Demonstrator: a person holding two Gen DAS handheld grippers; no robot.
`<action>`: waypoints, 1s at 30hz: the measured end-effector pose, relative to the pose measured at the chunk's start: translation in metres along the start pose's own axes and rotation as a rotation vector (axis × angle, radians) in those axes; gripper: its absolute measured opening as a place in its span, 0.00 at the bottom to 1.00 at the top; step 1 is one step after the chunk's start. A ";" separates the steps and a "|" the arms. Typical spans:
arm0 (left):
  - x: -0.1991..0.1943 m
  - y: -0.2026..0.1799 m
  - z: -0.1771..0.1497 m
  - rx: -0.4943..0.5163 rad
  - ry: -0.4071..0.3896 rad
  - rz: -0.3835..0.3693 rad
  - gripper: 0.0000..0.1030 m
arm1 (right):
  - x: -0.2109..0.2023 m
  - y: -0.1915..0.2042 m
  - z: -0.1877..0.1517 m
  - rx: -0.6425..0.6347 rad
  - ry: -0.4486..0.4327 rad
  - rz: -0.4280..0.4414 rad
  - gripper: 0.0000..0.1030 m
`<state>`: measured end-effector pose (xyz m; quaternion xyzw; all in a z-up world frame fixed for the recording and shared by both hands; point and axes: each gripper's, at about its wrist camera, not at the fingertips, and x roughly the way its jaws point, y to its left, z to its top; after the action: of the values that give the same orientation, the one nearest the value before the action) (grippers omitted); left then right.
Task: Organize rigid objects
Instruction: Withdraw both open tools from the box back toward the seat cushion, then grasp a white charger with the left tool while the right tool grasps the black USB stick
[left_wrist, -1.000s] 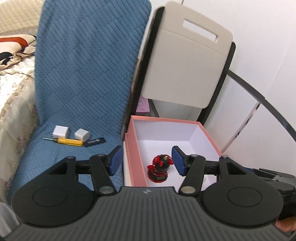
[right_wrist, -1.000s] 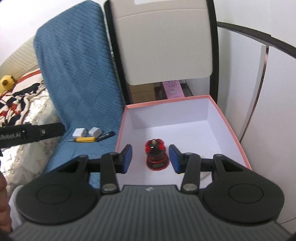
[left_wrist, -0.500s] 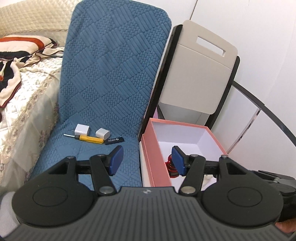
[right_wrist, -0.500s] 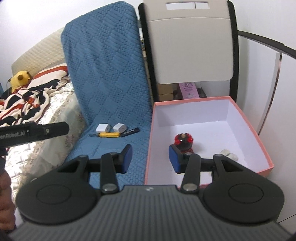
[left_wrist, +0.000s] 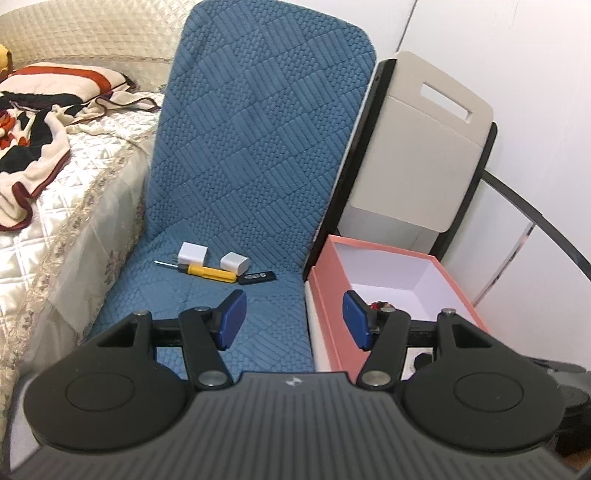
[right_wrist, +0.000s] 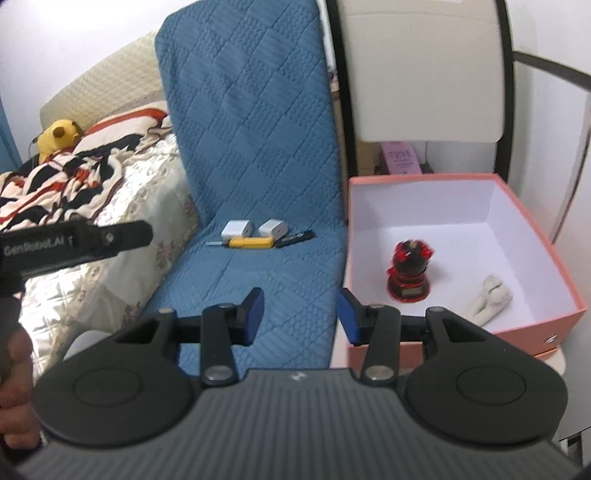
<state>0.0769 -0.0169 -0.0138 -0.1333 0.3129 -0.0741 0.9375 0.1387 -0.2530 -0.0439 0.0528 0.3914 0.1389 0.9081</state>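
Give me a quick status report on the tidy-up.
Left gripper and right gripper open, empty. Red figure in pink box; screwdriver, two chargers on blue mat. Path clear.

Black grippers (left_wrist: 291, 314), blue pads (left_wrist: 232, 319), lettering perhaps "GenRobot.AI".

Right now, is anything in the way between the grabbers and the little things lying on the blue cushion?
Nothing visible is. Both the left gripper and the right gripper are open and empty, with only bare blue cushion between them and the yellow screwdriver, the two white chargers and the black stick.
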 end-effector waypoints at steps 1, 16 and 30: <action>0.000 0.003 -0.001 -0.005 0.001 0.002 0.62 | 0.003 0.003 -0.002 -0.003 0.005 0.006 0.45; 0.014 0.049 -0.030 -0.021 0.069 0.079 0.62 | 0.040 0.024 -0.028 0.011 0.058 0.015 0.45; 0.079 0.069 -0.018 -0.060 0.074 0.102 0.68 | 0.101 0.032 -0.016 -0.039 0.050 0.047 0.45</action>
<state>0.1324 0.0276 -0.0931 -0.1423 0.3559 -0.0215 0.9234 0.1867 -0.1931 -0.1186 0.0406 0.4096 0.1691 0.8955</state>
